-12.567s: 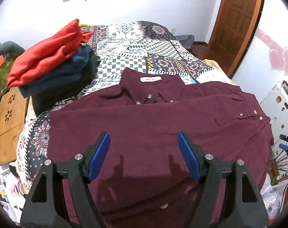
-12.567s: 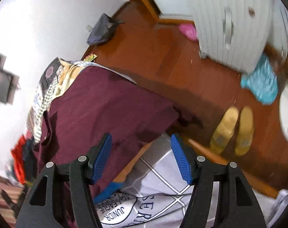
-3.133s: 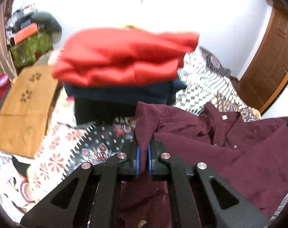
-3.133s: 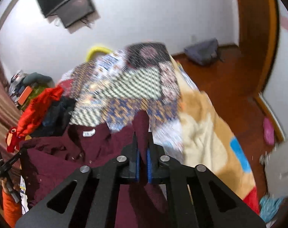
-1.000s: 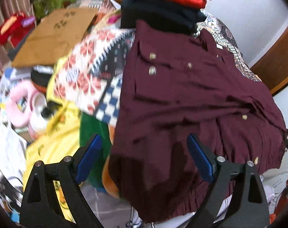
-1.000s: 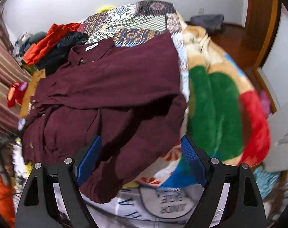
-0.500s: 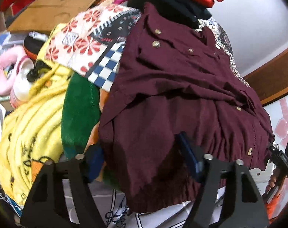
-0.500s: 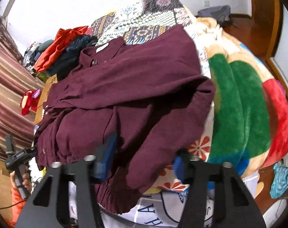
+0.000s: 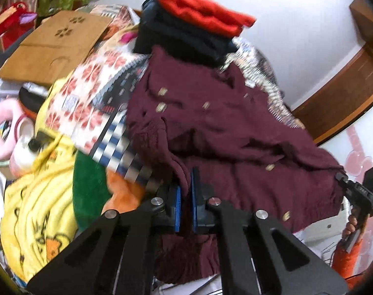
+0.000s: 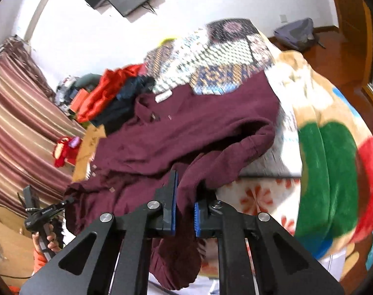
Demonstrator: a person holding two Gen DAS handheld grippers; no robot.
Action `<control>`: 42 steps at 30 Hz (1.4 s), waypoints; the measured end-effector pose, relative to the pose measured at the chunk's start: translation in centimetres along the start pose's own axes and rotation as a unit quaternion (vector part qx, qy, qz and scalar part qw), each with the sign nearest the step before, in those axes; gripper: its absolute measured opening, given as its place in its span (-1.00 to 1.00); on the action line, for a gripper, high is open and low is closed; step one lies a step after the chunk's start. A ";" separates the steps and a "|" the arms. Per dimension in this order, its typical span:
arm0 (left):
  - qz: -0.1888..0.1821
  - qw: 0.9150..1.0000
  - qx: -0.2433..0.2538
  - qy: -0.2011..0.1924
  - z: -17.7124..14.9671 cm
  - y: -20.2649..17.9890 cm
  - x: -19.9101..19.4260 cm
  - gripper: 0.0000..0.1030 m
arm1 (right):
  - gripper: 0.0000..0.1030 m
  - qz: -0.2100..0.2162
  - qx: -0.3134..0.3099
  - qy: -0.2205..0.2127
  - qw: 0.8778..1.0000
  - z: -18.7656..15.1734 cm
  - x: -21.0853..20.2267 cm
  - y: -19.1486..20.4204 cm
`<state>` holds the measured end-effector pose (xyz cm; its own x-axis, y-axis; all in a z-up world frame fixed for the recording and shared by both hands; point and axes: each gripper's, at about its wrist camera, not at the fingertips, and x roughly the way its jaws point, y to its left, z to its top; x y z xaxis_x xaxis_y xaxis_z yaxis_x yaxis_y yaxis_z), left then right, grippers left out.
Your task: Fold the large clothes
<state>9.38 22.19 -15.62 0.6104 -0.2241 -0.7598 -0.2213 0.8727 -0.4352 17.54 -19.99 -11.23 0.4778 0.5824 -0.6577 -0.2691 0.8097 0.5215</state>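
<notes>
A large maroon button shirt (image 9: pixel 223 123) lies spread on the bed, its collar toward the far end and its lower part hanging over the near edge. My left gripper (image 9: pixel 185 191) is shut on a fold of the shirt's lower left side. My right gripper (image 10: pixel 184 196) is shut on a fold of the shirt (image 10: pixel 186 132) at its lower right side, with cloth drooping below the jaws. Both sleeves are folded across the body. The right gripper also shows at the far right of the left wrist view (image 9: pixel 358 191).
A stack of folded red and dark clothes (image 9: pixel 193 24) sits at the bed's far left corner. Patterned blankets (image 10: pixel 321 147) cover the bed. A cardboard box (image 9: pixel 56 46) and toys lie left of the bed. A door and wooden floor (image 10: pixel 334 44) are to the right.
Both grippers were open over the shirt's lower part; they have now closed on its lower left and right sides and lifted the cloth slightly.
</notes>
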 end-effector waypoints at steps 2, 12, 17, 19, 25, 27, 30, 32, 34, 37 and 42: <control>-0.021 1.000 0.001 -0.012 1.8 -0.6 -0.4 -0.90 | -0.84 0.011 -0.004 -0.015 1.000 1.6 -0.1 0.3; -0.059 0.996 -0.012 -0.072 14.0 -1.6 2.5 -0.91 | -0.88 -0.005 -0.003 -0.050 0.999 10.4 4.3 -0.4; -0.022 0.997 -0.043 -0.065 19.6 0.0 8.6 -0.91 | -0.88 -0.057 0.027 -0.046 0.997 14.2 8.9 -3.2; -0.010 0.997 -0.049 -0.056 20.3 0.8 11.1 -0.91 | -0.88 -0.074 0.038 -0.035 0.996 14.9 10.8 -4.4; 0.052 0.997 -0.059 0.005 20.2 3.0 18.5 -0.90 | -0.87 -0.112 0.055 0.004 0.992 14.9 15.3 -6.7; 0.059 0.997 -0.056 0.011 20.0 3.2 19.2 -0.89 | -0.87 -0.116 0.057 0.006 0.992 15.0 15.3 -6.7; 0.068 0.997 -0.034 0.013 20.0 2.3 18.6 -0.87 | -0.84 -0.110 0.061 0.007 0.992 15.3 14.7 -6.5; 0.076 0.997 -0.016 0.011 20.2 1.5 17.7 -0.85 | -0.83 -0.109 0.049 0.002 0.993 15.6 14.0 -5.7; 0.077 0.997 -0.006 0.001 20.5 0.7 16.4 -0.80 | -0.80 -0.113 0.035 -0.005 0.993 15.7 13.2 -4.5; 0.069 0.997 0.018 -0.026 20.4 -1.1 13.2 -0.30 | -0.66 -0.119 0.011 -0.015 0.993 15.9 11.7 -2.8; 0.077 0.990 0.071 -0.095 20.0 -4.6 8.1 0.30 | 0.36 -0.145 0.009 -0.064 0.987 16.1 8.6 -0.8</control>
<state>30.55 25.01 -10.11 0.7129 -0.0103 -0.7012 -0.2212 0.9455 -0.2388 35.33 -16.85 -8.53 0.6352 0.3122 -0.7064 -0.0913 0.9386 0.3326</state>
